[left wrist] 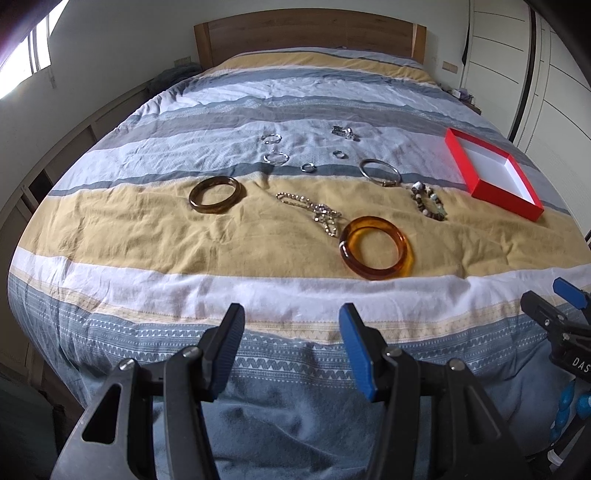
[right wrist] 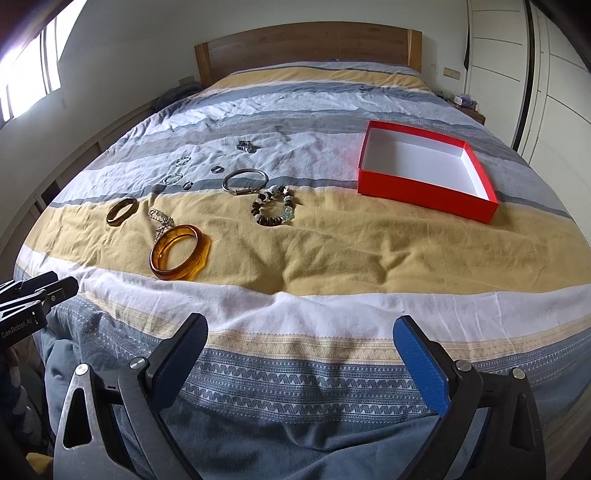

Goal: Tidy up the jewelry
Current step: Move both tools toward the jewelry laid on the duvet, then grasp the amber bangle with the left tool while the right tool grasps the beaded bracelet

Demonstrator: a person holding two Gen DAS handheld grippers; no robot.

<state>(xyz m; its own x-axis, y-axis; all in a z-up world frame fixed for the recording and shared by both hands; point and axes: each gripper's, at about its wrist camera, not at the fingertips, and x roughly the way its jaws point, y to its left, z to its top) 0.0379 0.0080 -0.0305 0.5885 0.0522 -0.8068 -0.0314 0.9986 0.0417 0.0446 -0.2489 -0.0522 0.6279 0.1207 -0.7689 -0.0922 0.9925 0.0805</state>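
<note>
A striped bed (left wrist: 155, 236) with a wooden headboard (left wrist: 310, 33) fills both views, its cover banded in grey, white and yellow. Ahead of the left gripper (left wrist: 291, 343), jaws apart and empty, lies an amber bangle (left wrist: 376, 247) just beyond the tips, with a silver chain (left wrist: 314, 212) touching its far edge; nothing lies between. Farther on sit a brown bangle (left wrist: 217, 194), a beaded bracelet (left wrist: 428, 201), a steel bangle (left wrist: 380, 170) and small rings (left wrist: 308, 167). The right gripper (right wrist: 301, 350) also has jaws apart, empty. Its open red box (right wrist: 424, 190), white inside, stands ahead and to the right.
</note>
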